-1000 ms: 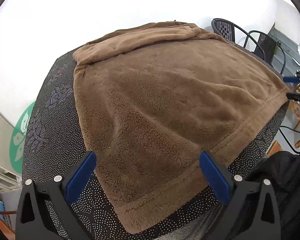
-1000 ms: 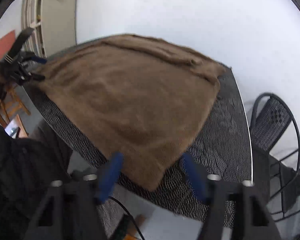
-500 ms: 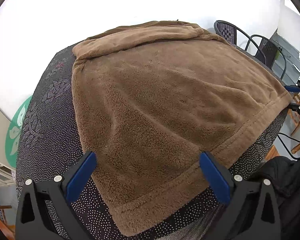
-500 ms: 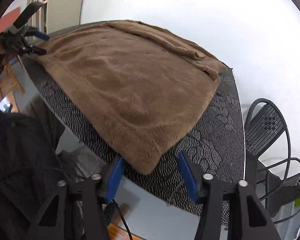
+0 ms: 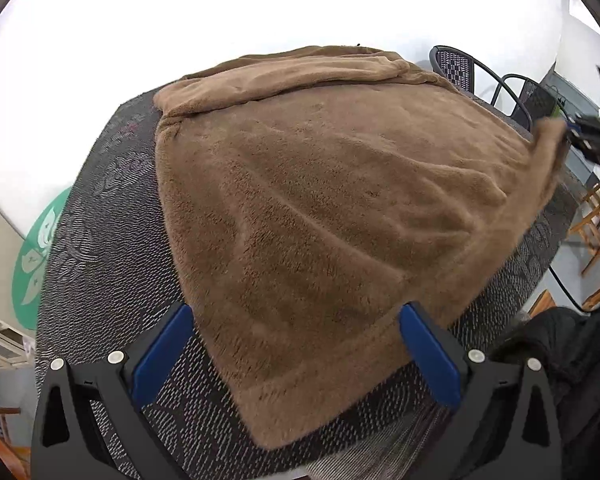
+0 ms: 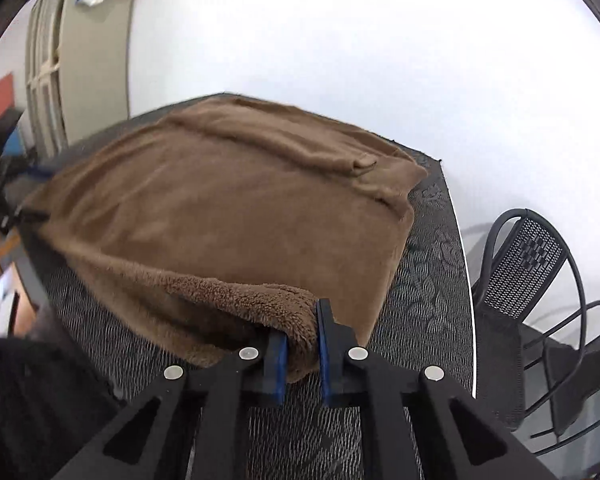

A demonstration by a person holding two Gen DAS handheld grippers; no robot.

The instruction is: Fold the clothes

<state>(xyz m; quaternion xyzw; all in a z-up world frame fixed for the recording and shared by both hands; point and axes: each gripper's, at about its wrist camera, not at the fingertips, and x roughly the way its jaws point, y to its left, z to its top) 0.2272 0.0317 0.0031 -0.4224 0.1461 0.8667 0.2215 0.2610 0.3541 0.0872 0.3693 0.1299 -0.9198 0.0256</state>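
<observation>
now brown fleece garment (image 6: 220, 208) corner sits pinched in right gripper (image 6: 302, 344).

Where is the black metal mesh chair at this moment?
In the right wrist view, the black metal mesh chair stands at the right, just beyond the dark patterned table edge, against the white wall.

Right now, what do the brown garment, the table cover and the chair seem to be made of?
Brown garment: seems plush fleece, matte; its pile is thick and fuzzy at the pinched corner. Table cover: probably woven or printed fabric, dark with fine pale dashes forming patterns. Chair: looks like black-painted metal, with a thin tubular frame and perforated mesh back.
</observation>
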